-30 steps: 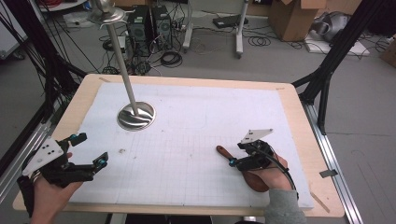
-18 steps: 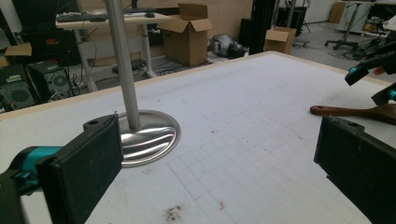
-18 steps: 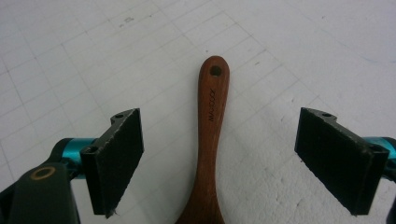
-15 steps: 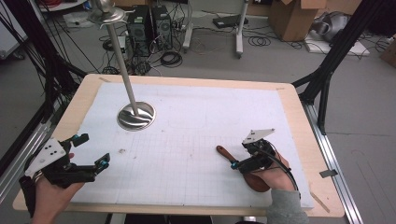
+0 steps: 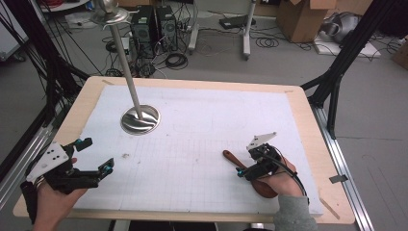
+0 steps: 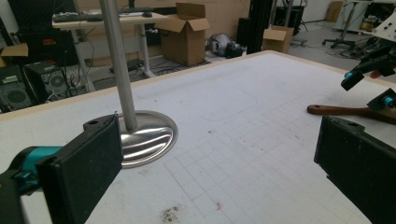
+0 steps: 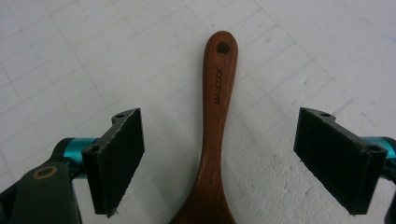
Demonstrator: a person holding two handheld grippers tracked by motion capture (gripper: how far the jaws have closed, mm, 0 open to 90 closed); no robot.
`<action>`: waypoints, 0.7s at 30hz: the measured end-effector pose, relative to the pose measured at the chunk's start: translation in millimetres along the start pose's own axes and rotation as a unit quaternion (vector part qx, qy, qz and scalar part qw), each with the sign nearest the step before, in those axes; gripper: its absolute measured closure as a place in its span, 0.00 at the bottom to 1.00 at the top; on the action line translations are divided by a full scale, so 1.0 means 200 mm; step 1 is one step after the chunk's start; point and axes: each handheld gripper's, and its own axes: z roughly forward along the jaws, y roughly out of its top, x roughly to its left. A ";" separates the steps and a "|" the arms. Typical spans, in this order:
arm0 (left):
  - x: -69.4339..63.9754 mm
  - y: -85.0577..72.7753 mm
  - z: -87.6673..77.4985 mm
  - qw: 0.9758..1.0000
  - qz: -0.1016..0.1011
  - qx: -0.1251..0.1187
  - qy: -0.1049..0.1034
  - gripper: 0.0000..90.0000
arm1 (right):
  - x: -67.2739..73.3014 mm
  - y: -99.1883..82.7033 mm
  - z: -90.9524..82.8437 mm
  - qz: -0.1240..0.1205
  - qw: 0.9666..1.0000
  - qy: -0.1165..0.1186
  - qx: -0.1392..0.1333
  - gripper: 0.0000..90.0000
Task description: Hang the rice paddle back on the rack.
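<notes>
Tongs R (image 7: 219,158): spread wide, jaws just opened further; wooden spoon (image 7: 215,140) lies between the pads, clear of both.
Tongs L (image 5: 96,156): spread, nothing between; held low at near-left edge of tabletop (image 5: 202,91).
Spoon: flat on white grid mat, near-right; handle end w/ hole points away from R hand (image 5: 281,185), bowl under it.
Around: steel stand (image 5: 139,119), round base + tall pole, far-left, well apart from spoon.
In the way: nothing between spoon & stand.

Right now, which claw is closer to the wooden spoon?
The right claw: its open jaws straddle the wooden spoon handle without touching. The left claw sits far across the table, also open.
</notes>
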 end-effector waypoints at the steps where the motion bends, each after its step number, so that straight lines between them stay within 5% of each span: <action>1: 0.00 0.00 0.00 1.000 -0.001 0.001 0.000 0.02 | 0.00 0.00 0.00 0.001 1.000 -0.002 0.006 0.17; 13: -0.01 0.00 -0.03 1.000 0.000 0.001 0.002 0.02 | 0.00 0.03 0.04 0.003 0.999 -0.003 0.052 0.23; 21: 0.00 0.00 -0.04 1.000 -0.002 0.000 0.005 0.02 | 0.01 0.04 0.06 0.014 0.996 0.000 0.092 0.38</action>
